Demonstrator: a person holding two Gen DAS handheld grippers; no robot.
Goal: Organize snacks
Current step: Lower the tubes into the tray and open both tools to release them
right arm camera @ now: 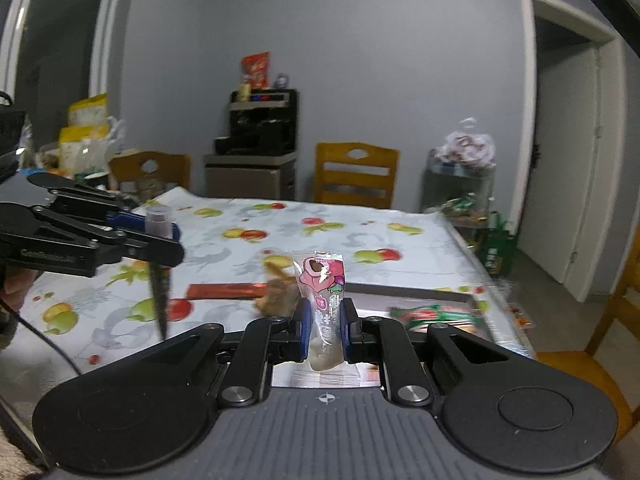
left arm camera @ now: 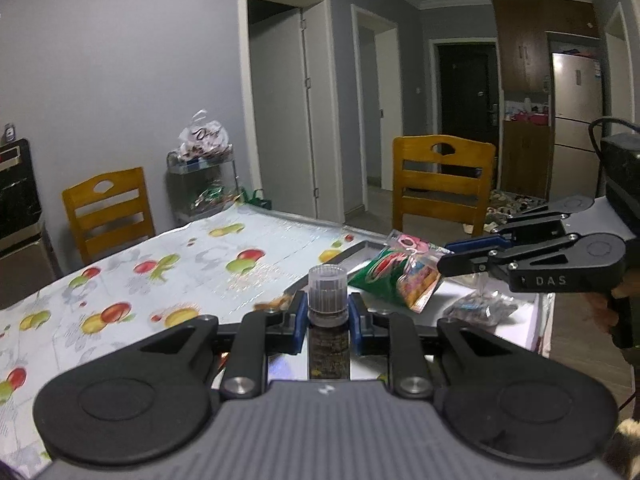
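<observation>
Above table [left arm camera: 120, 264], left gripper [left arm camera: 328, 314] pinching capped tube [left arm camera: 327, 292], right gripper [right arm camera: 326, 322] pinching candy packet [right arm camera: 322, 280], tray [right arm camera: 460, 298] edge perhaps beneath.

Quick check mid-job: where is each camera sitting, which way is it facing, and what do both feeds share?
Left wrist: on the left gripper, facing two doorways across the table; shut on a capped cone tube; right gripper at right.
Right wrist: on the right gripper, facing the grey wall; shut on a pink-print packet; left gripper at left.
Shared: fruit-print table, tray.
</observation>
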